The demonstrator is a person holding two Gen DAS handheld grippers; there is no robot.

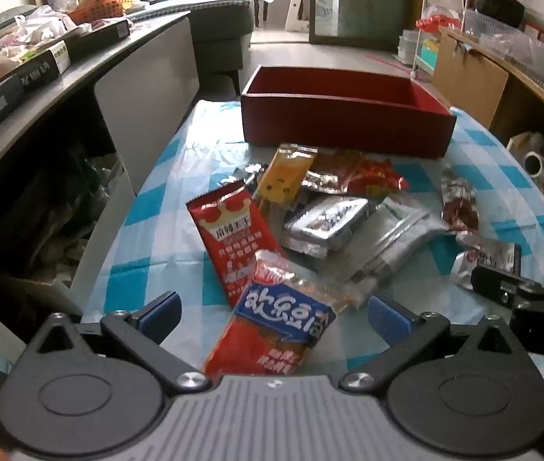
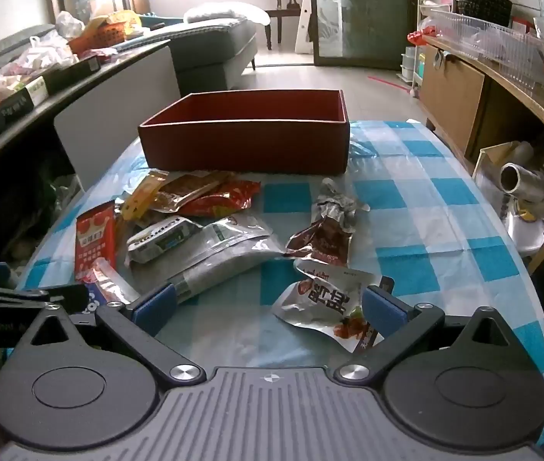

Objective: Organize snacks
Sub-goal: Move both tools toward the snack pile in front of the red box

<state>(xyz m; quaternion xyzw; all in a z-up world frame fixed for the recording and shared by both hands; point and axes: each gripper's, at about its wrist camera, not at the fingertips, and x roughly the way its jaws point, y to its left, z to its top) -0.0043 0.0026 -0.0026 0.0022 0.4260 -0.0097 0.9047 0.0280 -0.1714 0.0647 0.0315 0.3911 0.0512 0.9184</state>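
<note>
Between the left claw's fingers: red-and-blue packet (image 1: 276,330) lies flat on the tabletop (image 1: 179,246), its near end under the claw body, its clear crimped top overlapping the red crown packet (image 1: 229,238).
Left claw (image 1: 272,313): wide open, a blue pad on either side of the red-and-blue packet, neither pad touching it as far as the view shows.
Right claw (image 2: 268,305): wide open as well, holding nothing; the white pouch (image 2: 325,303) lies between its fingers, close against the right pad.
Handling, red-and-blue packet: probably light, thin and glossy; the film looks slippery and will likely buckle instead of resisting a squeeze.
Where to grip: across the filled middle, by my reading, since the flat sealed ends could slide out of the pads.
Handling, white pouch: crumpled foil, soft and springy-looking; its puffed centre seems the surest hold.
Rest of the heap: silver foil pack (image 2: 164,238), long clear bag (image 2: 226,261), yellow packet (image 1: 287,176), dark red pouch (image 2: 322,242), all loose and partly overlapping, so lifting one may drag a neighbour.
Destination, presumably: red box (image 2: 245,146), open-topped, at the far side of the checked tabletop, nothing visible inside from these angles.
</note>
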